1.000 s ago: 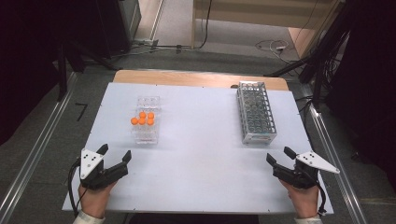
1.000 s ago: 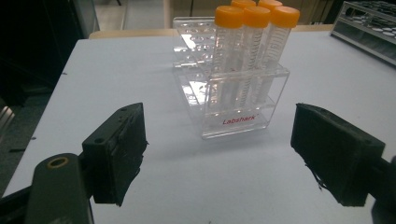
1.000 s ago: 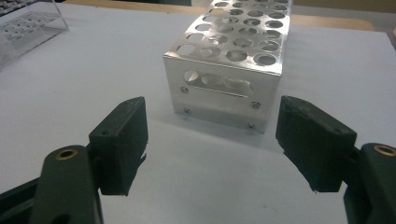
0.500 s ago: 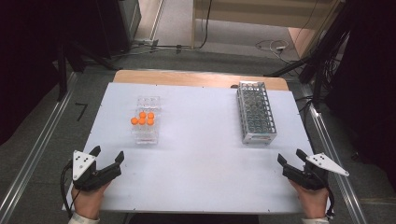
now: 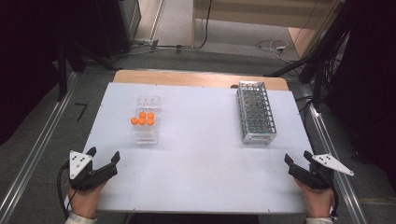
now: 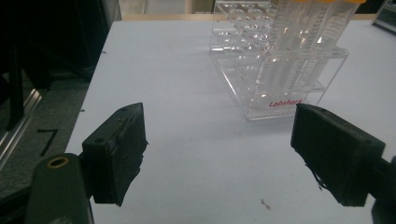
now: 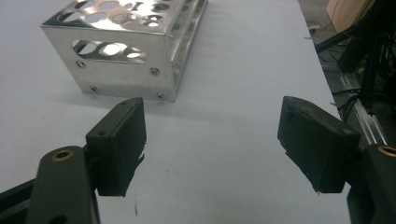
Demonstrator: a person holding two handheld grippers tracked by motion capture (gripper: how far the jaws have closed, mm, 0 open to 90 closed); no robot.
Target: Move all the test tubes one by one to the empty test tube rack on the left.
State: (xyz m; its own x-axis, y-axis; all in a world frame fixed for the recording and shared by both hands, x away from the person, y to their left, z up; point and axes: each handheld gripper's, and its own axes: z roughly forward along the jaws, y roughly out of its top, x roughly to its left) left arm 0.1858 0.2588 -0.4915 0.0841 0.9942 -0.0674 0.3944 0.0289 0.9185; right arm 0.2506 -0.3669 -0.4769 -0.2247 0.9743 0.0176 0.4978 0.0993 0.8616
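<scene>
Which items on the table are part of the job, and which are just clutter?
In play:
- clear plastic tube rack holding orange-capped clear tubes
- perforated metal tube rack
- left claw and right claw, both open

Lying about:
- cables on the floor

On the table (image 5: 201, 163) there are five orange-capped tubes (image 5: 143, 118), one clear rack (image 5: 147, 133), one metal rack (image 5: 256, 112) and two grippers.

A lab: tube racks (image 5: 256, 112) on a white table (image 5: 201, 154).
</scene>
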